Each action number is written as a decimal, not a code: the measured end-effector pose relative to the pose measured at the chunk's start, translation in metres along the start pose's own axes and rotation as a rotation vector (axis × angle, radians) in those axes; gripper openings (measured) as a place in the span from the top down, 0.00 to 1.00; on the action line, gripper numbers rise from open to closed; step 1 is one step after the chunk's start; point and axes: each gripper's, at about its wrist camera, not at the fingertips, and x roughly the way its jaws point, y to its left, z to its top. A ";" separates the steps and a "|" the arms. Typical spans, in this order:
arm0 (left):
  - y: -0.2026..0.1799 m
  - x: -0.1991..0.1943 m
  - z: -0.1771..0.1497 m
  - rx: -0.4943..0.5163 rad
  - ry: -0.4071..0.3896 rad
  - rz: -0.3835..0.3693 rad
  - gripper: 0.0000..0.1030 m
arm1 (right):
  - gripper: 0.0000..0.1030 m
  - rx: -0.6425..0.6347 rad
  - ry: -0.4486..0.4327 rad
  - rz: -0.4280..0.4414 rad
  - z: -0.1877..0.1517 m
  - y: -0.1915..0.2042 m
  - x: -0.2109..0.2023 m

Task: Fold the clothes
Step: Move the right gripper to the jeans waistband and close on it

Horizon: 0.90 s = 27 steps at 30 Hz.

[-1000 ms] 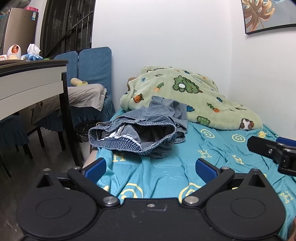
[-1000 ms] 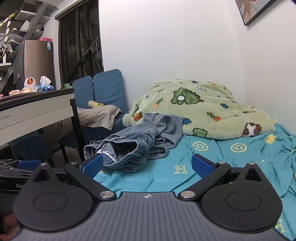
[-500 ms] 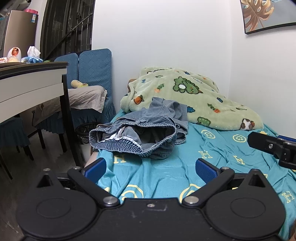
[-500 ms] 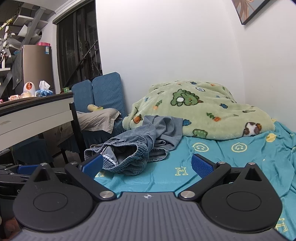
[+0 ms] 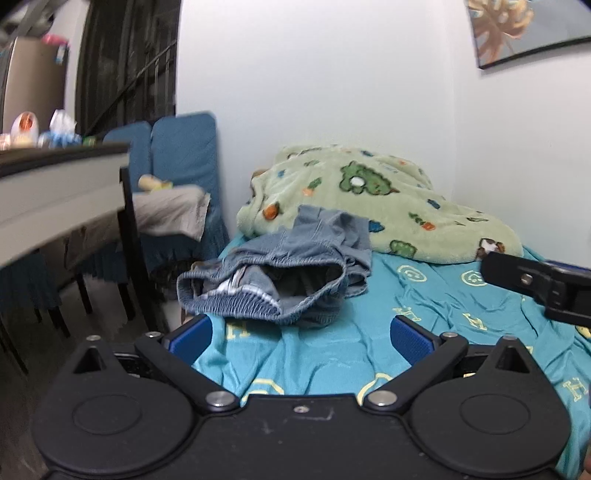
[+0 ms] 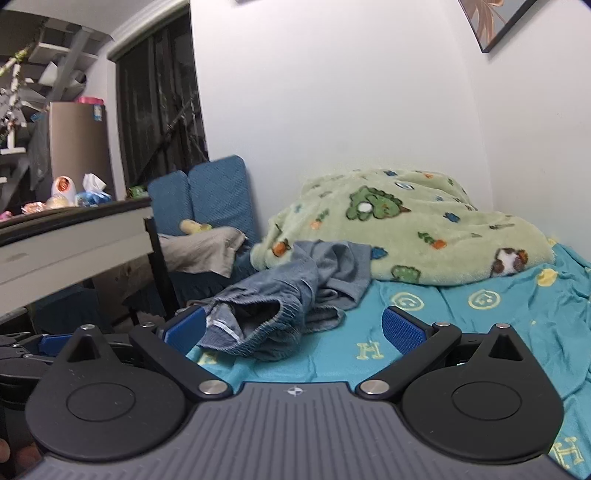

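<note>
Both jaws spread, empty: left gripper (image 5: 301, 330), right gripper (image 6: 293, 328) | denim shorts (image 5: 280, 273) crumpled on bedsheet (image 5: 424, 310) below blanket (image 5: 369, 199), waistband facing grippers | dead ahead of left, ahead-left of right; left nearer

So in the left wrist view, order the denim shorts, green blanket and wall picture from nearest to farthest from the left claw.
1. Denim shorts, just ahead, slightly left.
2. Green blanket, behind them, against the wall.
3. Wall picture, high on the right.
</note>
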 end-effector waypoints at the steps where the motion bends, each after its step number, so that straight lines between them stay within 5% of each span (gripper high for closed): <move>1: -0.001 -0.001 0.002 0.007 -0.008 -0.002 0.00 | 0.00 -0.002 -0.011 -0.001 0.001 0.001 -0.001; 6: -0.008 -0.005 0.013 0.044 -0.043 -0.008 0.00 | 0.00 -0.001 -0.047 -0.011 0.006 0.000 0.004; 11: -0.007 0.017 0.030 0.062 -0.001 0.078 0.00 | 0.00 0.014 -0.018 -0.018 0.006 -0.008 0.024; 21: 0.025 0.079 0.065 -0.042 0.015 0.124 0.00 | 0.00 -0.032 0.028 -0.041 -0.001 -0.014 0.079; 27: 0.051 0.098 0.049 -0.146 0.060 0.143 0.00 | 0.01 -0.080 0.065 -0.021 -0.011 -0.004 0.130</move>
